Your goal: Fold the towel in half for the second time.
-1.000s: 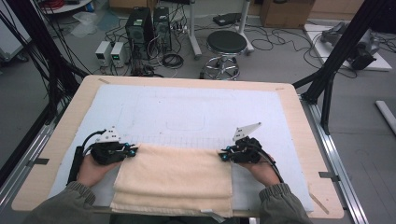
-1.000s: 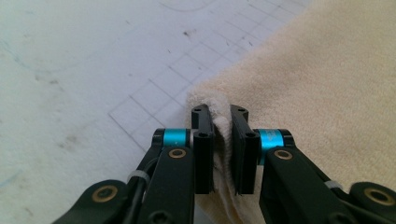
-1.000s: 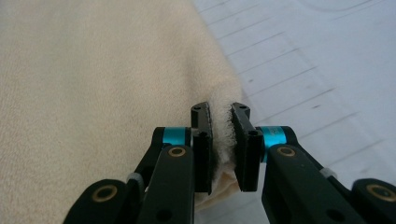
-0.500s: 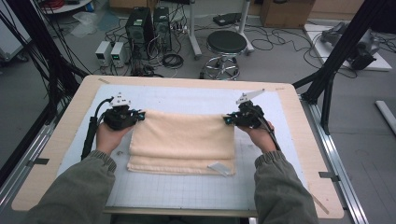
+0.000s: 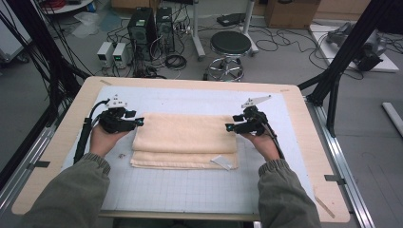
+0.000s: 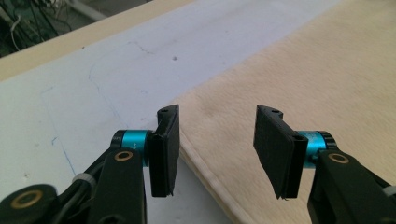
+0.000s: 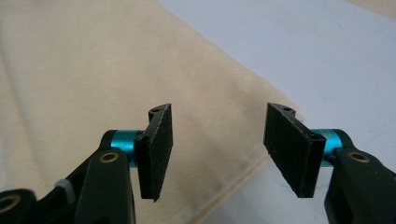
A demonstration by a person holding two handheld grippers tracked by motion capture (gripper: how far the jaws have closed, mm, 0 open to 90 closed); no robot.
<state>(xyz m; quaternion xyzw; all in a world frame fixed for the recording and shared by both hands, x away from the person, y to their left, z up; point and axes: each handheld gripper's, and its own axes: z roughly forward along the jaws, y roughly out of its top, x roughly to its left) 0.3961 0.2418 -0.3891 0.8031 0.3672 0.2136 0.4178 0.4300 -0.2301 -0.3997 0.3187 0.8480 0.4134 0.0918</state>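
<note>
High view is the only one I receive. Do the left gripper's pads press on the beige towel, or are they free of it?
Observer: Free. The left gripper has just been opening; its pads stand apart with nothing pinched, and the towel edge lies below them.
Operator: And the right one?
Observer: The right gripper has just been opening too; the towel's corner lies under the gap.
Operator: Is that corner flat?
Observer: Yes, its hemmed edge lies flat on the mat.
</note>
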